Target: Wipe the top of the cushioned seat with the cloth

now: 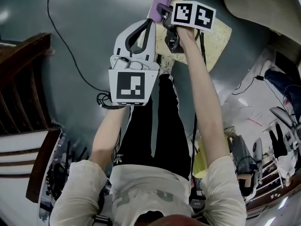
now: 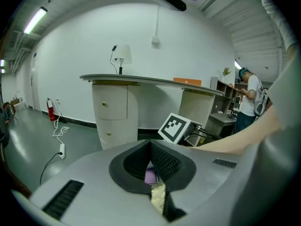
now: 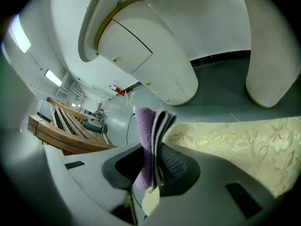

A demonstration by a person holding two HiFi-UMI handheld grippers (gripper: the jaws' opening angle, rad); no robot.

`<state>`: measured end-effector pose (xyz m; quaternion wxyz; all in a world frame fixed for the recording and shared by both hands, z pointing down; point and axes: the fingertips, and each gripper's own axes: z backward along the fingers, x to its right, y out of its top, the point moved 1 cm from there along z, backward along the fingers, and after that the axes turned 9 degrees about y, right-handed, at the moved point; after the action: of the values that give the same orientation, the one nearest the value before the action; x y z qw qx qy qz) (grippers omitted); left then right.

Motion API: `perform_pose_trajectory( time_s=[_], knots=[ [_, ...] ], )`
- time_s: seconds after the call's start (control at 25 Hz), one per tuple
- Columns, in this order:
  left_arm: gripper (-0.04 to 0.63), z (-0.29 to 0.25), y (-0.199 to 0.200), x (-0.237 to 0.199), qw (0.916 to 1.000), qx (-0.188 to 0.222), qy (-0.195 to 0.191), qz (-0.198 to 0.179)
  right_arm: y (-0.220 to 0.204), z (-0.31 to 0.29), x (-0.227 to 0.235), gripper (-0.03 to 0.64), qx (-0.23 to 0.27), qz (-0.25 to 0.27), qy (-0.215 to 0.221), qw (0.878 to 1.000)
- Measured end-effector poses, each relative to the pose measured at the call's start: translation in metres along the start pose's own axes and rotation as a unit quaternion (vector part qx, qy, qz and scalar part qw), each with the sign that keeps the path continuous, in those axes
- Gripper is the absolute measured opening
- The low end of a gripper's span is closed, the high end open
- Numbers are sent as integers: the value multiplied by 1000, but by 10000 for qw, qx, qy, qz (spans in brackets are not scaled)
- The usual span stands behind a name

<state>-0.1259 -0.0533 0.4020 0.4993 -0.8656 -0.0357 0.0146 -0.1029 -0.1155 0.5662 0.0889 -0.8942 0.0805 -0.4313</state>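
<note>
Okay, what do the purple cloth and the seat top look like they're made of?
The cloth looks like terry or microfibre: fuzzy purple pile, folded in layers. The seat top looks like woven upholstery, perhaps brocade: cream with a faintly shiny floral pattern.

Both bare forearms reach forward from the body, the right arm (image 1: 207, 102) stretched farther out than the left arm (image 1: 107, 134). The left gripper (image 2: 153, 161) sits just beside and behind the right one, its jaws closed together with nothing between them. The right gripper (image 3: 157, 147) has its jaws clamped on the folded cloth (image 3: 145, 121).
</note>
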Motion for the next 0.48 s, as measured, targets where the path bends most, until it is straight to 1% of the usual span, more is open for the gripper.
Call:
perform_pose_trajectory(
  time_s=[0.08,0.28,0.48],
  knots=[
    [6,-2,0,0,10000,-22,2,72,2,-2,4,92,-68,31,-86,9999],
    [6,2,1,1,9999,-103,48,-65,0,1,4,92,-224,200,-319,9990],
    [6,0,4,-4,9998,-135,32,-119,-1,1,0,91,-245,216,-395,9987]
  ],
)
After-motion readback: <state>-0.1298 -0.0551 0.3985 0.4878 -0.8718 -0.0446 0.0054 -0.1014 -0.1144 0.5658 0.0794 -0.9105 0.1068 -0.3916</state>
